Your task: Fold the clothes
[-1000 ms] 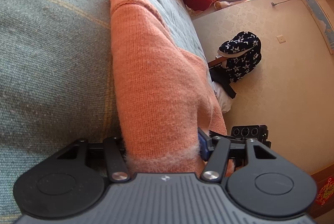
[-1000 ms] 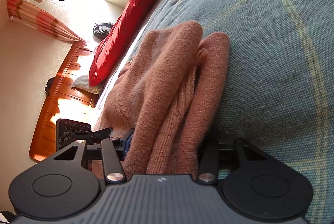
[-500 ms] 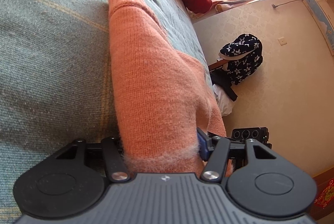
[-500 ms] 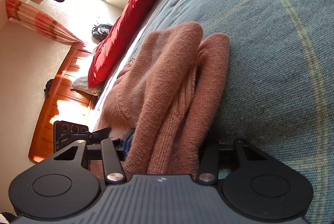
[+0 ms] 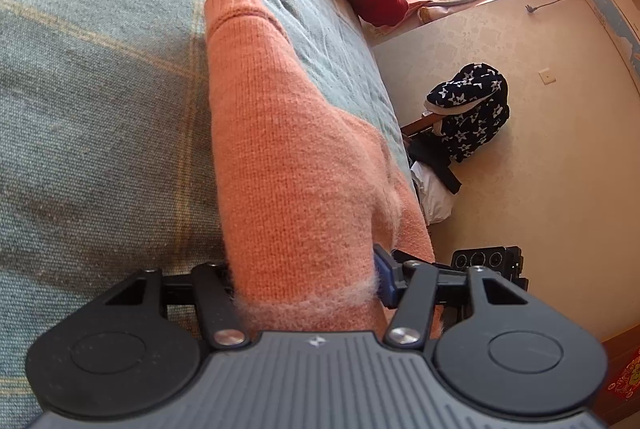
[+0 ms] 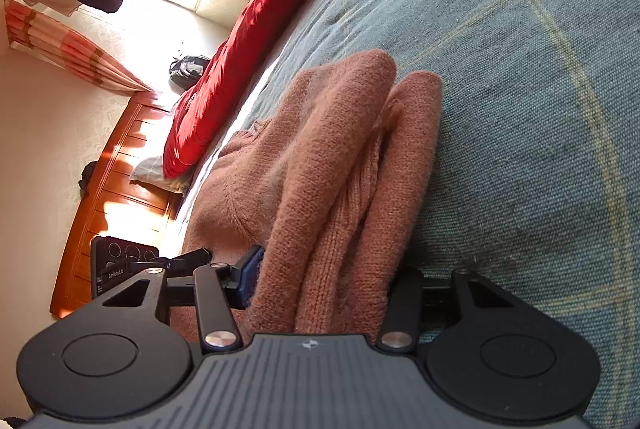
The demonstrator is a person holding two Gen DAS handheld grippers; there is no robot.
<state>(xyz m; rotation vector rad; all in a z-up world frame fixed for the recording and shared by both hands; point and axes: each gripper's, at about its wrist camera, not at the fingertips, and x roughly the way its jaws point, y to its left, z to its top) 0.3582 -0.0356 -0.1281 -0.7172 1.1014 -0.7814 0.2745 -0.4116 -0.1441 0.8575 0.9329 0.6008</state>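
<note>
Both grippers are clamped on the same orange knit sweater (image 5: 288, 165), one at each end of a folded edge, which is how a person would carry a fold across in one piece without it sagging in the middle. Seen from the left wrist, the left gripper (image 5: 308, 281) has a thick, fuzzy roll of knit pinched between its jaws, and a ribbed cuff (image 5: 232, 1) reaches forward along the blue-green plaid bedspread (image 5: 100, 89). That stretch lies flat and fairly straight, so the grip appears to keep light tension along the sleeve side. From the right wrist, the right gripper (image 6: 320, 285) squeezes several bunched layers of the sweater (image 6: 328, 157), which fan into two rounded folds resting on the bedspread (image 6: 520, 109). Holding many layers at once suggests the garment is already doubled over here. The sweater sits near the bed's edge, with a red quilt (image 6: 248, 29) further along the mattress. A star-patterned dark garment (image 5: 468, 113) lies on the floor, well apart. The fold looks partly made, not yet laid down and smoothed
</note>
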